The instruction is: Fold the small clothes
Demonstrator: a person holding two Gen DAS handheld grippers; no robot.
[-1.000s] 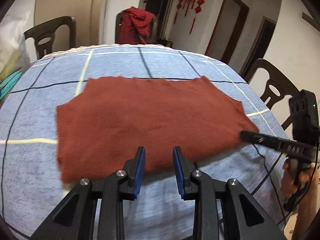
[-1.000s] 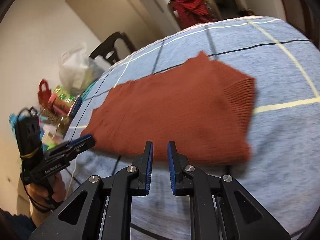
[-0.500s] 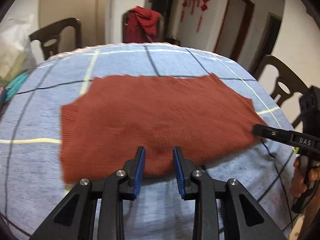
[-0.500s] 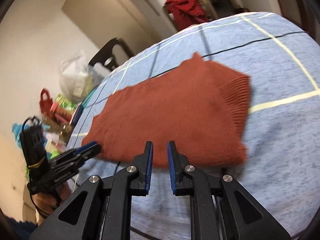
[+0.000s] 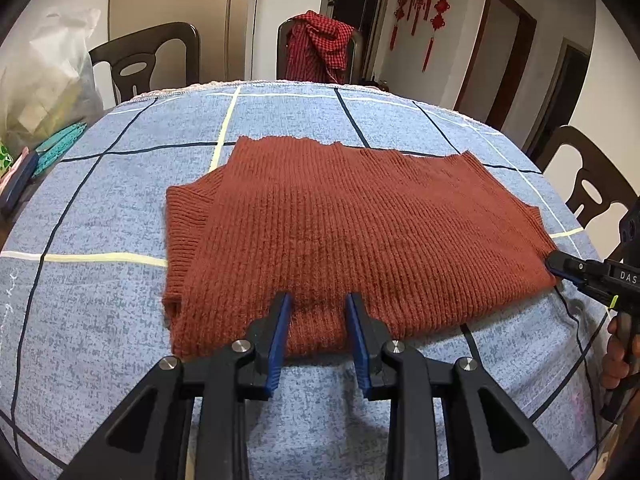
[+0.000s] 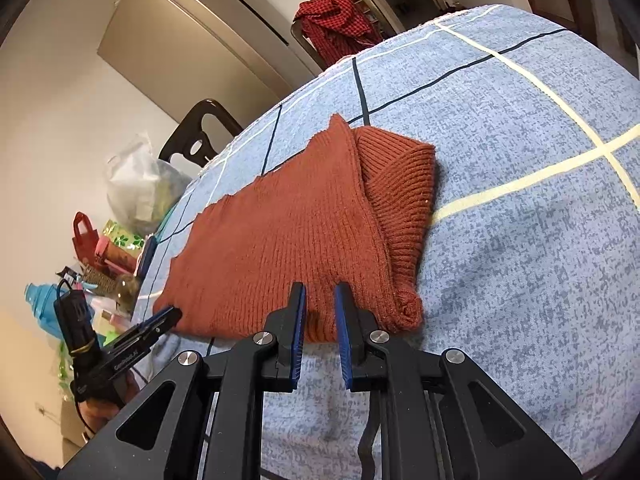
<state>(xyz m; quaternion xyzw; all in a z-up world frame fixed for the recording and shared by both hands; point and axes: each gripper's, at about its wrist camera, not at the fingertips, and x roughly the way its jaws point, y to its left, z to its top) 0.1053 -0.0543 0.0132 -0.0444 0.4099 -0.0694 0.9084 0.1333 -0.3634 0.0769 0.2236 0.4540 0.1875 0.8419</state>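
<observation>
A rust-red knitted garment (image 5: 352, 224) lies flat and folded on the blue checked tablecloth (image 5: 100, 208). My left gripper (image 5: 318, 300) hovers at its near edge, left of the middle, jaws apart, with knit showing in the gap and no pad pressing on it. My right gripper (image 6: 320, 290) stands the same way at the near edge, close to the folded ribbed end (image 6: 404, 196) of the garment (image 6: 280, 240). Each gripper also shows in the other's view: the right gripper (image 5: 556, 266) at the garment's right corner, the left gripper (image 6: 172, 314) at its left corner.
Dark wooden chairs (image 5: 148, 60) ring the table; one carries a red checked cloth (image 5: 316, 48). A plastic bag (image 5: 44, 76) and cluttered bags and bottles (image 6: 112, 248) sit past the table's left side. A person's hand (image 5: 616, 356) holds the right gripper's handle.
Both grippers have moved forward and a little down toward the garment's near edge; their tips now overlap it. The jaw gaps look the same. The garment has not moved.
</observation>
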